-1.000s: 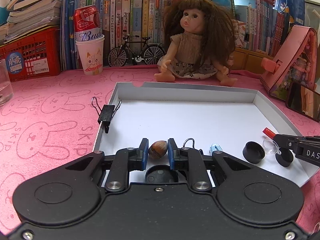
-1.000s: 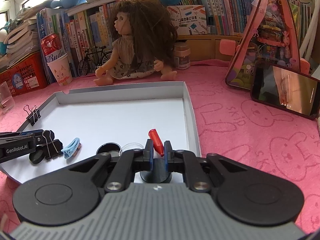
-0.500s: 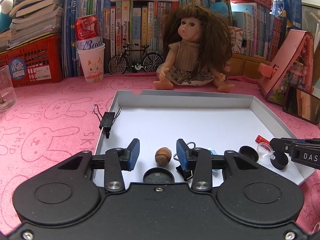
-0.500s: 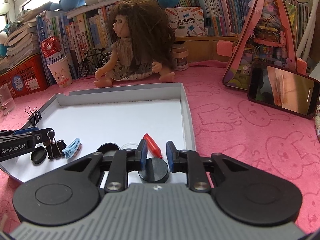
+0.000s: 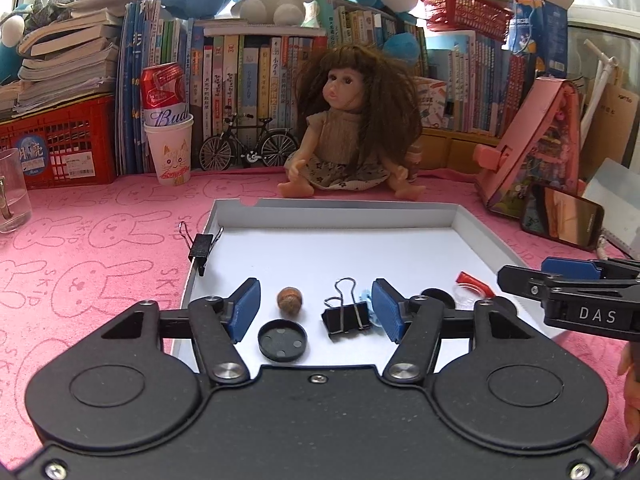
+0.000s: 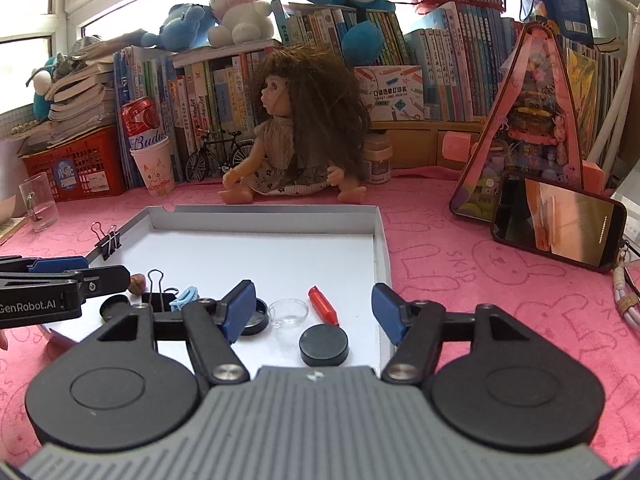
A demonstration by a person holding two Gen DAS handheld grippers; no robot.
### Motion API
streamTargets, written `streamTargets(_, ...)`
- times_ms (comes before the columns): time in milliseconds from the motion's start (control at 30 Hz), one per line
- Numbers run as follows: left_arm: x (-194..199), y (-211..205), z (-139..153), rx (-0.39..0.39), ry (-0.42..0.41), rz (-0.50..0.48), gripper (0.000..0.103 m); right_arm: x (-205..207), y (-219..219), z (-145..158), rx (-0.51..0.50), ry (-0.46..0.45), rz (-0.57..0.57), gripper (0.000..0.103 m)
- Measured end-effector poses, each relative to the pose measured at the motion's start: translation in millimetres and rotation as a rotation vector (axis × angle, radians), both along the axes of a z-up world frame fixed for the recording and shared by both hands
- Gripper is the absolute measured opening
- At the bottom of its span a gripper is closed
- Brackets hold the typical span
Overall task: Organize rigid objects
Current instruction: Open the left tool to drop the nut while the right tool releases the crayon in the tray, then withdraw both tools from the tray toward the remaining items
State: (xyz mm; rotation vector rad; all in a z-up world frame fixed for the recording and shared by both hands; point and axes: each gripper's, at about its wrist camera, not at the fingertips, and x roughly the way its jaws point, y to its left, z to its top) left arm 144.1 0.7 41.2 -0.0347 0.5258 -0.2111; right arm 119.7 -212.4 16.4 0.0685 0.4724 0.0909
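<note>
A white shallow tray [image 5: 336, 210] [image 6: 382, 248] lies on the pink cloth. My left gripper [image 5: 316, 308] is open and empty over its near edge. Between and below its fingers lie a brown acorn [image 5: 289, 300], a black round lid [image 5: 282, 339] and a black binder clip [image 5: 346, 318]. My right gripper [image 6: 314, 306] is open and empty. In front of it lie a red cap-like piece [image 6: 323, 306], a clear dish [image 6: 288, 312] and a black disc [image 6: 324, 345]. A blue clip [image 6: 184, 297] lies to their left. Another binder clip [image 5: 201, 246] grips the tray's left rim.
A doll [image 5: 352, 128] sits behind the tray. A cup with a red can [image 5: 168, 136], a toy bicycle [image 5: 248, 146], a red crate [image 5: 60, 144] and books line the back. A glass [image 5: 12, 196] stands at left. A pink toy house [image 6: 528, 128] and a phone [image 6: 556, 220] stand at right.
Both grippers have opened and pulled back and up. The left let go of the acorn, the right let go of the red piece; both now lie in the tray.
</note>
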Motion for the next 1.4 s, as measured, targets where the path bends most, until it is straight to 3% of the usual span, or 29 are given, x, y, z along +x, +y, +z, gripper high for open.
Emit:
streamTargets(367, -46, -3, 8, -0.004, -0.040, -0.065, 0.072, -38, 4, 10, -0.011, -0.093, 0.069, 0.087)
streamTargets(833, -91, -6, 0, -0.015, -0.037, -0.107, 0.074, -76, 6, 2, -0.017, -0.153, 0.119, 0.091)
streamTargets(1400, -129, -4, -21, -0.010, -0.022, -0.164, 0.075, -90, 3, -18, 0.013, -0.117, 0.133, 0.093)
